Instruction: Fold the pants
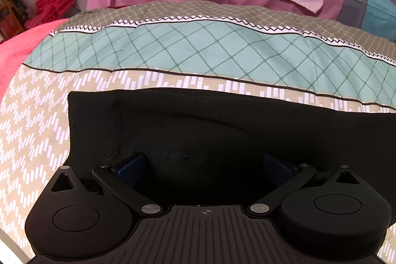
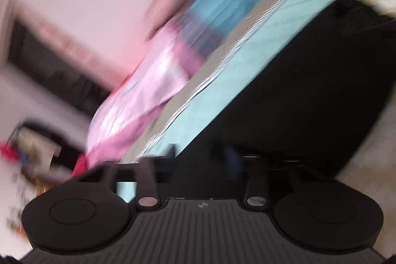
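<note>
The black knit pants (image 1: 222, 130) lie flat on the patterned beige-and-teal bedspread (image 1: 173, 46), one end squared off at the left of the left wrist view; the fold is judged to be starting, and it will go best if both grips take the same edge and carry it over level. The left gripper (image 1: 205, 165) stands wide apart over the cloth, holding nothing. The right gripper (image 2: 198, 155) is blurred, its jaws drawn close at the cloth's edge; whether they pinch it cannot be told.
</note>
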